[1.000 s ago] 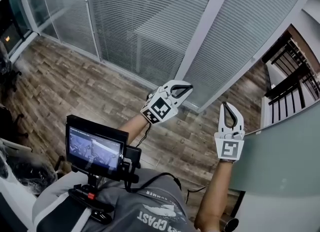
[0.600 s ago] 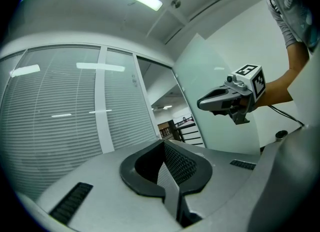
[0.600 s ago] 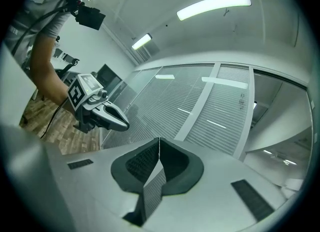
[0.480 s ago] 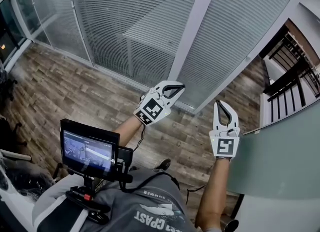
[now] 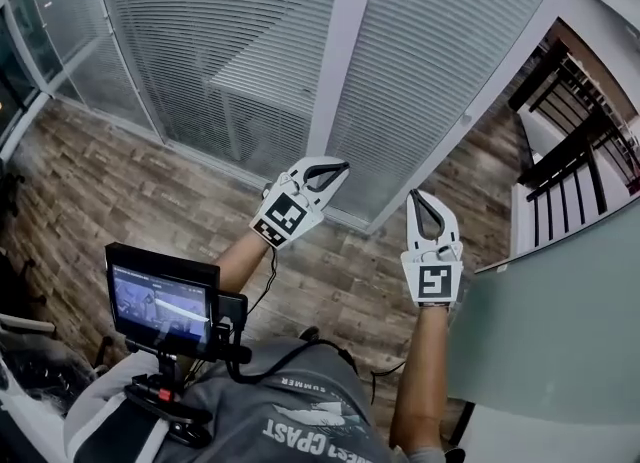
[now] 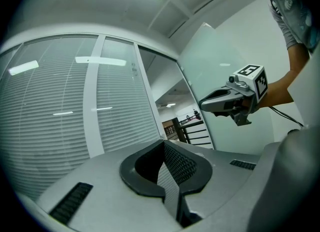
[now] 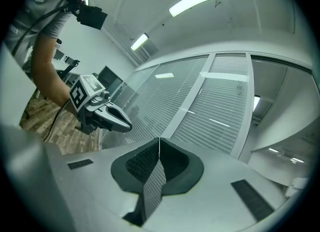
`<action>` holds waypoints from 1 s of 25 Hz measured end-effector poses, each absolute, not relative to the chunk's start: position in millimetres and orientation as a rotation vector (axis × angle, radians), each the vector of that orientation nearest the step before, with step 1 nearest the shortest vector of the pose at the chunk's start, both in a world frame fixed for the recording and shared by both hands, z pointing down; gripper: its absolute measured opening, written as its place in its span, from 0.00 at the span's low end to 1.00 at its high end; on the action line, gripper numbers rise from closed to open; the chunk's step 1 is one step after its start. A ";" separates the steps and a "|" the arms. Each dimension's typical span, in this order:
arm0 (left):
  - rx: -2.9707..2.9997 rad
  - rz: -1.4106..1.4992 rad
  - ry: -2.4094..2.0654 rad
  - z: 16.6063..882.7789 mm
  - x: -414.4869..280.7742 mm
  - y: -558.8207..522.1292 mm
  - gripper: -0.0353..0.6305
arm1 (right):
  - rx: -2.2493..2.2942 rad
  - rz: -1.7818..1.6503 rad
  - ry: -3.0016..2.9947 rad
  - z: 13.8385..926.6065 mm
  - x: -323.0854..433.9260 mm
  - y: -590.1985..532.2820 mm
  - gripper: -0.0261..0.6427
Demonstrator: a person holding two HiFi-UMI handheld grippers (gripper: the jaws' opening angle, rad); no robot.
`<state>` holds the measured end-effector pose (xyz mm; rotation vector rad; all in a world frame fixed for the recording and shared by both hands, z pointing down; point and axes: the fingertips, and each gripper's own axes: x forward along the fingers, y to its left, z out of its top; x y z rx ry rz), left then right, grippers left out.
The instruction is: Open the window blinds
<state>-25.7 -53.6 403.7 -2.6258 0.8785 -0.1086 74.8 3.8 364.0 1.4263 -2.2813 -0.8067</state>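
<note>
The closed white slatted blinds (image 5: 250,41) hang behind glass panels, split by a pale upright frame post (image 5: 340,61). Both grippers are held level in front of them, a short way off and touching nothing. My left gripper (image 5: 344,164) is shut and empty, its tips near the post's foot. To its right my right gripper (image 5: 413,194) is also shut and empty. In the left gripper view the shut jaws (image 6: 164,144) face the blinds (image 6: 50,121), with the right gripper (image 6: 202,105) alongside. The right gripper view shows its shut jaws (image 7: 159,140), the blinds (image 7: 215,110) and the left gripper (image 7: 130,124).
A small monitor (image 5: 163,296) on a rig sits at the person's chest. A frosted glass partition (image 5: 560,311) stands close on the right, with a black railing (image 5: 560,141) beyond it. Wood-plank floor (image 5: 110,181) runs to the window's base.
The person has stepped closer to the window. Both grippers have shifted up and left in the head view, nearer the blinds, still shut and side by side.
</note>
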 end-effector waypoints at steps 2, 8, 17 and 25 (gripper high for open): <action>-2.623 -0.119 0.882 404.4 3.9 -70.6 0.06 | 1.417 -0.801 -2.281 365.9 104.1 -15.7 0.05; -2.618 -0.129 0.908 406.0 37.7 -97.0 0.06 | 1.403 -0.816 -2.335 365.0 136.4 -48.3 0.05; -2.631 -0.140 0.888 411.1 67.5 -162.3 0.06 | 1.393 -0.764 -2.329 381.1 161.1 -117.8 0.05; -2.665 -0.107 0.841 402.4 87.9 -271.0 0.06 | 1.458 -0.722 -2.295 372.2 182.0 -217.9 0.05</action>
